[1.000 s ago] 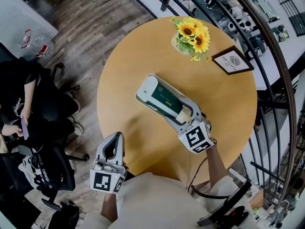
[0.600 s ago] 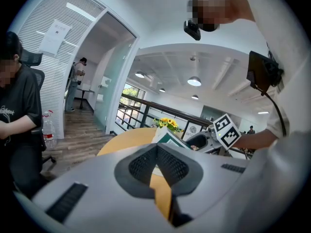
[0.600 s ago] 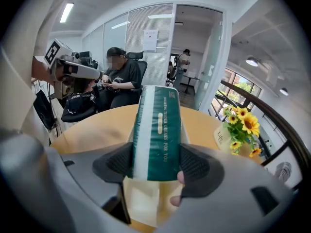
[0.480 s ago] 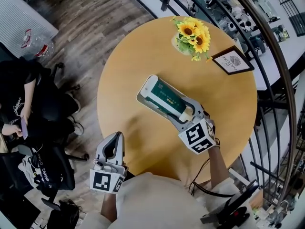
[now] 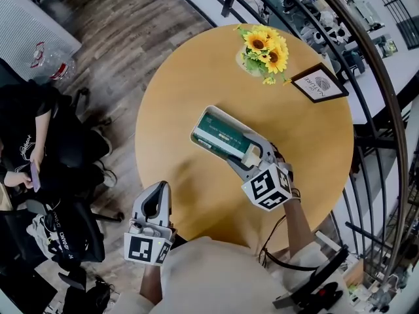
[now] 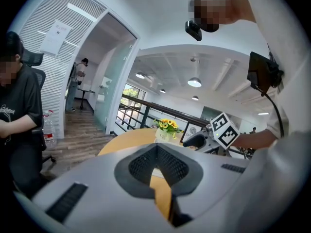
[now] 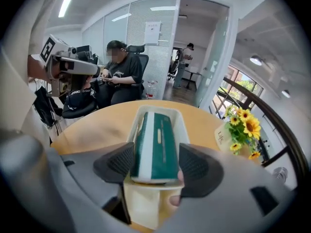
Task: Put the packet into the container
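Packet (image 5: 223, 137) has rolled up toward its edge since a second ago, the green face looks narrower and a pale side shows, and my right gripper's marker cube has turned with it; container (image 7: 183, 126) has barely shifted on the round table (image 5: 177, 97). Left to right now: a seated person in black (image 5: 26, 139) is well left of the container, out on the wood floor. My left gripper (image 5: 159, 190) hangs left of the container and nearer me, past the table edge, fingertips pressed together with nothing between them. The container is white and rectangular, lying at a slant near mid-table. The packet's far end is down inside the container, while its near end rides above the container's near rim. My right gripper (image 5: 249, 156) comes in at the container's near right end, pads pinching the packet on both long sides, as its own view shows. A pot of sunflowers (image 5: 265, 48) stands beyond the container to the right, and a framed sign (image 5: 319, 82) is further right again, near the table's rim.
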Demonstrator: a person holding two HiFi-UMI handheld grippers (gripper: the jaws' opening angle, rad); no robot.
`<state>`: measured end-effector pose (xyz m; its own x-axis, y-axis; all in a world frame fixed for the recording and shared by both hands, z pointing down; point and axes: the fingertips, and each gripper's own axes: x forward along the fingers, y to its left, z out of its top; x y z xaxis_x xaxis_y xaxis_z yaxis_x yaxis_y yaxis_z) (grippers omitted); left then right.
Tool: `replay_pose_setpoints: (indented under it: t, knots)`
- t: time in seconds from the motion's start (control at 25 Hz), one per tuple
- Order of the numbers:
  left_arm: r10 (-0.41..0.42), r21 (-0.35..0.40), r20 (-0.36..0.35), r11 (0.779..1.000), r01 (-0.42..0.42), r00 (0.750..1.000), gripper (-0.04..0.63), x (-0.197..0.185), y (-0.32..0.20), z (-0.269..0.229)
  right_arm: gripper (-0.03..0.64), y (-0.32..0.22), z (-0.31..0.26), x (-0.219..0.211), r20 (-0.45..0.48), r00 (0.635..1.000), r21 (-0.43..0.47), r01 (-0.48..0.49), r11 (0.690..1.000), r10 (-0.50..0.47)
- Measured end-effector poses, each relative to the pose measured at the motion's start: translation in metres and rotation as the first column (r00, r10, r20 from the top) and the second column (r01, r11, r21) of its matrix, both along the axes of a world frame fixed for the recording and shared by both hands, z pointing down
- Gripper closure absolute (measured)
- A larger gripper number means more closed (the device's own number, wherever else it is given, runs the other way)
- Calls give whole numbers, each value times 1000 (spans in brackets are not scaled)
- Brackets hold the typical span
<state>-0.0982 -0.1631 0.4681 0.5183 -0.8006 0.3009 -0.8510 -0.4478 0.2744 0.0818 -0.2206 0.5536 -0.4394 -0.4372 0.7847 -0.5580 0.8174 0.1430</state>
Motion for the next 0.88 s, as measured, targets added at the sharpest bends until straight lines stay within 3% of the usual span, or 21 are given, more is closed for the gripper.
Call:
replay_pose_setpoints:
  t: [0.12, 0.52, 0.68, 0.88]
  knots:
    - [1, 4, -3, 1000, -1, 1000, 591, 1, -1, -1, 329, -5, -10, 0, 55, 998, 15, -33, 999, 32]
    - [34, 62, 9, 997, -35, 999, 591, 8, -1, -17, 344, -2, -20, 5, 66, 995, 71, -73, 995, 68]
    - [16, 52, 47, 998, -19, 999, 591, -2, 31, -34, 345, 32, -40, -13, 180, 980, 73, -99, 992, 85]
    - [88, 176, 45, 980, -95, 995, 591, 25, 15, -49, 385, 26, -73, 8, 273, 947, 193, -226, 955, 169]
